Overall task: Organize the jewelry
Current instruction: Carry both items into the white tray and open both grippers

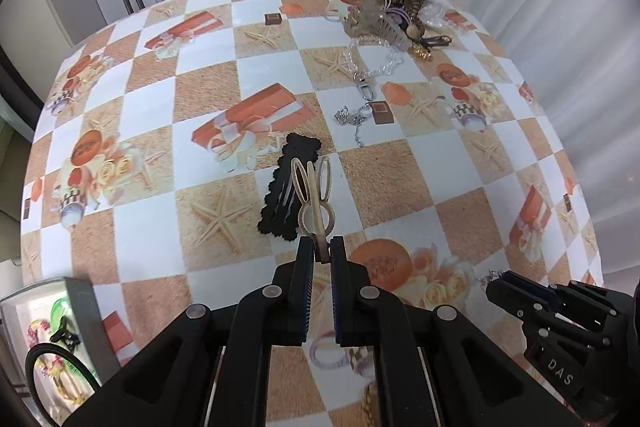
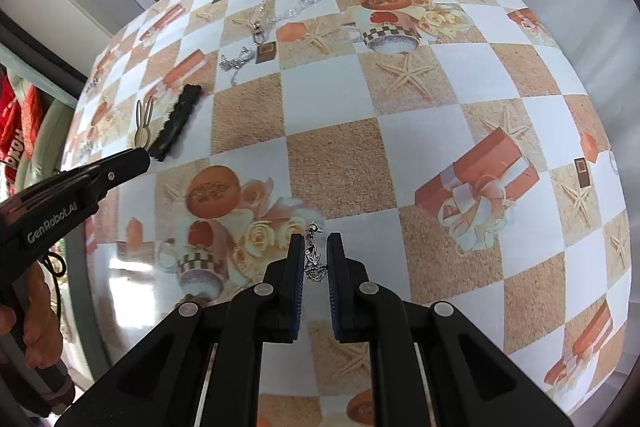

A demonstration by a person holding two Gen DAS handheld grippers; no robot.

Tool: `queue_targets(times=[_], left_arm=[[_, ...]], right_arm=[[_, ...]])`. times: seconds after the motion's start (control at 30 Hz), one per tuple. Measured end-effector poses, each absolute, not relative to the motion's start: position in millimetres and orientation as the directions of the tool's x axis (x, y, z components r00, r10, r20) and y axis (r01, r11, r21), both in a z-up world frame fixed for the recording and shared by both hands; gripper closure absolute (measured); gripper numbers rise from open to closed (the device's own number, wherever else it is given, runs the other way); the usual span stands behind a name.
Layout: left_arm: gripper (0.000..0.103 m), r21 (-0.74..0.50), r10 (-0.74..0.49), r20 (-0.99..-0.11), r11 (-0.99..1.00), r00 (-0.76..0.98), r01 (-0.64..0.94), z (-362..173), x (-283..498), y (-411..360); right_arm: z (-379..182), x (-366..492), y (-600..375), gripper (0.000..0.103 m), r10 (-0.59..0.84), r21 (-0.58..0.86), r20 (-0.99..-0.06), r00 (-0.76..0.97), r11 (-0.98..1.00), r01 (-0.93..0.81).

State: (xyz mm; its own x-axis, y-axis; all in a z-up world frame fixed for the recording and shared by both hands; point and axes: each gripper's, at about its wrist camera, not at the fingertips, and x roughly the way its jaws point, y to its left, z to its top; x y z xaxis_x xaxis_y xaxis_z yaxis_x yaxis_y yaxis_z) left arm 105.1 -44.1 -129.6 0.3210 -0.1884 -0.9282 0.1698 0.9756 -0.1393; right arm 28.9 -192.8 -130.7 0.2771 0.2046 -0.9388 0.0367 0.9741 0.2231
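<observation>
My left gripper (image 1: 322, 247) has its jaws clamped on the stem of a cream rabbit-shaped hair clip (image 1: 314, 197), whose long ears stick out ahead of the tips, above a black scalloped clip (image 1: 280, 187) lying on the checked worktop (image 1: 400, 183). My right gripper (image 2: 314, 247) is pinched almost fully closed on a small silver charm (image 2: 313, 259), a dangling ornate piece hanging between the jaws.

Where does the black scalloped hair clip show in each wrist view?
Left wrist: black clip lies at centre, just beyond the left tool, partly behind the beige bunny clip it holds.
Right wrist: black clip at left, above the left tool.
Shared landmark: bunny clip.
</observation>
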Motion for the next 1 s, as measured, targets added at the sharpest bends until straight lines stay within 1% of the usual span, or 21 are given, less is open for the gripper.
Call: queue_targets(times=[0.3,0.53,1.0], left_arm=[[0.091,-0.154,-0.190,-0.921,0.979,0.339,0.132,-99,67,-18],[0.091,-0.165,-0.171,-0.921,0.985,0.349,0.047,-83,30,26],[0.091,-0.148,-0.077,-0.923,0.975,0.376,-0.163,-60,-34,118]], right_arm=[[-103,22,-172,0.091,0.230,0.232,-0.939,0.255,0.972,-0.022],[-79,14,-135,0.091,0.261,0.243,-0.937,0.231,0.964,-0.105],[-40,1,-22,0.091,0.352,0.278,-0.924,0.151,0.888,-0.367]])
